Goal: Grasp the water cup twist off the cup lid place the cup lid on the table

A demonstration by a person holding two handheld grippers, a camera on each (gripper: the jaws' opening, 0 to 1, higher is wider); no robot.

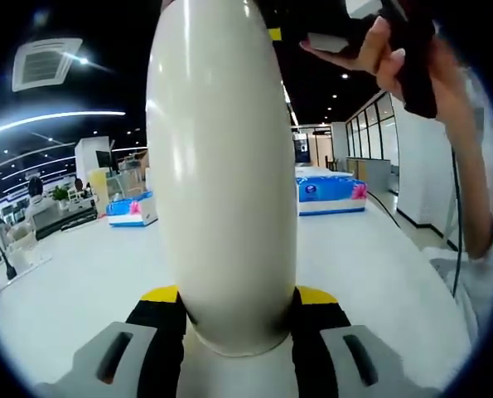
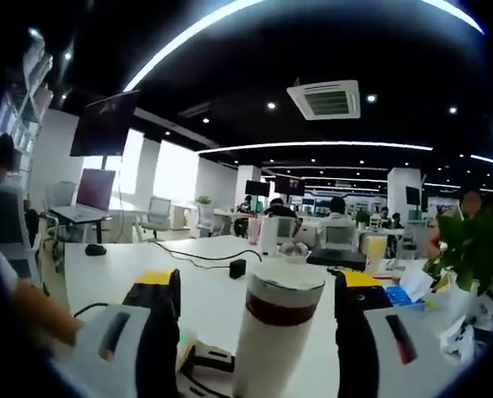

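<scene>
left tongs [image 1: 238, 311] clamped on the water cup [image 1: 221, 166]; right tongs [image 2: 258, 298] apart around its lid [image 2: 283, 286], table [image 2: 147, 269] toward 9 o'clock.

You've got the water cup [image 1: 221, 174] up close in the left gripper view: its cream body is smooth and glossy, light streaks sliding down it. The left gripper [image 1: 238, 332] flanking it looks like matt black plastic with yellow tips and pale grey shells. In the right gripper view, the cup [image 2: 273, 332] shows a satin white wall, a dark red band and a pale cup lid [image 2: 288, 276] with a soft sheen. Under it, your table [image 2: 205, 298] is smooth, matt white. The right gripper [image 2: 258, 319] is the same matt plastic.
</scene>
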